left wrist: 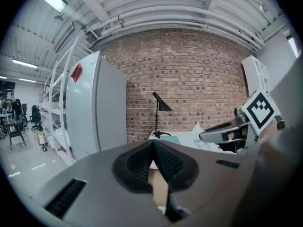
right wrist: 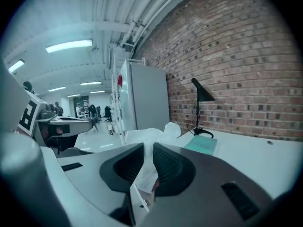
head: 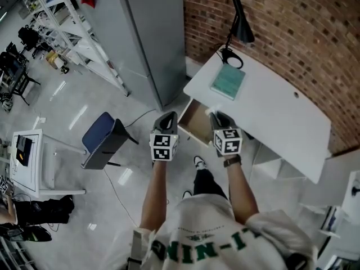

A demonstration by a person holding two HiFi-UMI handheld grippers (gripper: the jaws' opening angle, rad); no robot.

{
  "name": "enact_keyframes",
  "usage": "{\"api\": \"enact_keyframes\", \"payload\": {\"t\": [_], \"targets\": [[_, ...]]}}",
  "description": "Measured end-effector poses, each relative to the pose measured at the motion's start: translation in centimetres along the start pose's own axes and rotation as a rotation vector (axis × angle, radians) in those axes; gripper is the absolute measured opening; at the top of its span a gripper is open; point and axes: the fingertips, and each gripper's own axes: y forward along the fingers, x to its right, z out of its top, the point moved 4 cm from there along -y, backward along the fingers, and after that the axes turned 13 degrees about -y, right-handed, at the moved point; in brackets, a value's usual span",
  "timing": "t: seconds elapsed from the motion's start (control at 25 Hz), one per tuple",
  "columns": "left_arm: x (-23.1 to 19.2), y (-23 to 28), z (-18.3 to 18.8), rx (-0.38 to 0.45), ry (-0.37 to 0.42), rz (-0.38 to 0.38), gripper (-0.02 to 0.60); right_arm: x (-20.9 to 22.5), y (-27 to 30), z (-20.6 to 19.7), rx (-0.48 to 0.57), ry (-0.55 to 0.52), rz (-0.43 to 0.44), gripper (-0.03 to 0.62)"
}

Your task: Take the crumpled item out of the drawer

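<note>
- Right hand-held gripper [right wrist: 147, 150]: the jaws are closed onto the crumpled item [right wrist: 151, 135], a white, creased wad. It is pinched between the pads, and its bulk stands up at twelve o'clock from them.
- Crumpled item, location: it is held in the air in the right hand-held gripper, with the bench [head: 270, 117] top seen beyond and below it. No contact with the drawer [head: 197, 122] is visible.
- Left hand-held gripper [left wrist: 154, 148]: the pads are pressed together and nothing is held between them. It is carried at nine o'clock from the right one, well apart from the item.
- Drawer: it is pulled open under the bench edge, at twelve o'clock from the person in the head view. Only a bare, pale interior can be seen, and part of it is hidden by the hand-held grippers.
- Bench contents: a green book [head: 228, 81] and a black lamp [head: 239, 27] are set at about one o'clock from the drawer.
- Progress, as judged: the removal appears to be done, with the item gripped and raised clear of the drawer. Only setting it down is thought to remain, and no place for it is named.
</note>
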Motion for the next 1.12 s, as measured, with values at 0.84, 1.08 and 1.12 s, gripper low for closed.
{"api": "enact_keyframes", "payload": {"t": [0.84,1.08,1.12], "targets": [[5.1,-8.1,4.5,0.198,-0.047,0.053,-0.005,-1.4,-10.4,7.7,0.241,-0.030,-0.085,0.057],[11.2,-3.5,1.7,0.124,-0.116,-0.032,-0.005,4.6,-12.3,3.0,0.128,-0.007,-0.134,0.055],[12.8,-3.0,0.4,0.087,-0.132,-0.061,-0.005,5.4,-13.2,1.2,0.091,0.011,-0.146,0.055]]}}
